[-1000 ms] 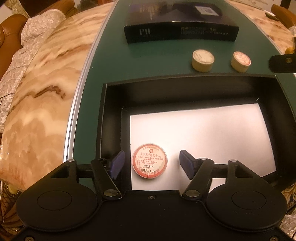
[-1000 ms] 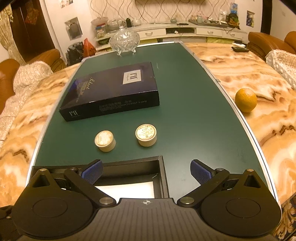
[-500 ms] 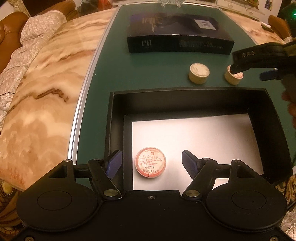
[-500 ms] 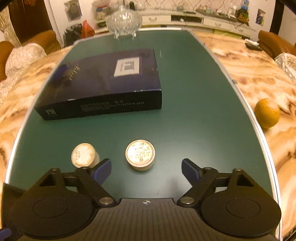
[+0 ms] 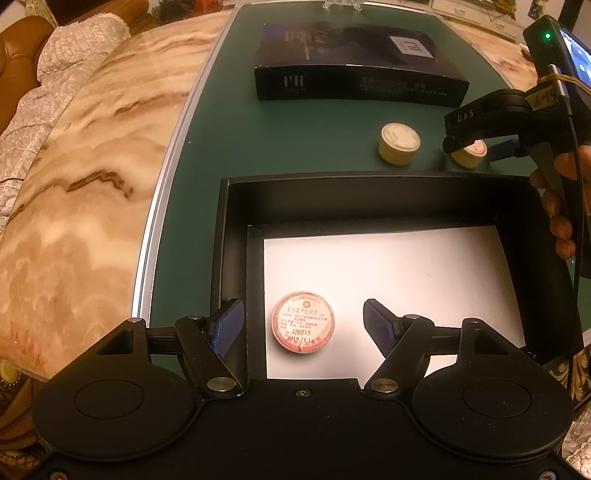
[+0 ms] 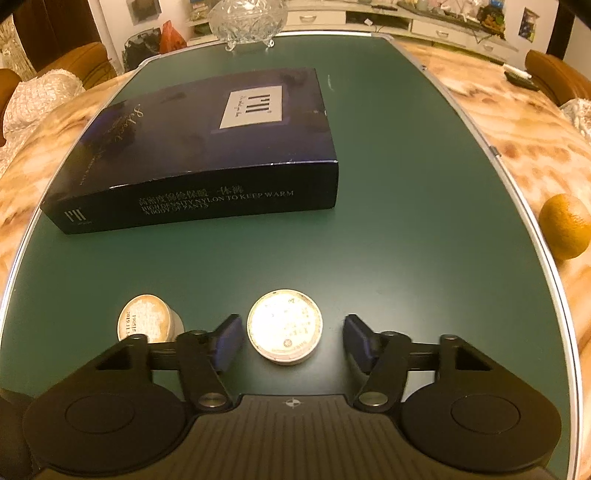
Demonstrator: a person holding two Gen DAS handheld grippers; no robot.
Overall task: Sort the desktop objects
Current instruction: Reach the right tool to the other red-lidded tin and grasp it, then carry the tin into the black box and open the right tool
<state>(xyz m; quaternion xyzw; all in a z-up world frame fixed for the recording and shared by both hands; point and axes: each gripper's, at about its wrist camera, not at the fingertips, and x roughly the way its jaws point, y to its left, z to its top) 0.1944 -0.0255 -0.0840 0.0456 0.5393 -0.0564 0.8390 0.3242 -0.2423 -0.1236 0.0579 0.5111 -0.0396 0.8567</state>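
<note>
Jaws of the left gripper [image 5: 303,325] are seen spread wide above the near left corner of the black tray [image 5: 236,206], with a red-labelled round tin [image 5: 303,327] lying between the blue pads [image 5: 226,326] but touched by neither. The tin rests flat on the white sheet [image 5: 406,266] that lines the tray floor. The tray itself is set on the green table mat [image 5: 229,147].

Beyond the tray's far wall, two more small tins are found on the mat. The right gripper [image 6: 293,339] is held low over the right-hand tin [image 6: 284,326], its fingers standing apart on either side of it with a gap left on each side, so nothing is gripped. The other tin [image 6: 146,322] sits just to the left, outside the left finger, partly hidden behind the gripper linkage. In the left wrist view the same gripper is seen entering from the right, held by a hand [image 5: 557,214], with its tin mostly covered.

A dark blue flat box [image 6: 199,147] lies further back on the mat, a glass bowl [image 6: 246,18] stands at the far end, and an orange [image 6: 565,225] rests on the marble surface [image 5: 74,184] to the right.
</note>
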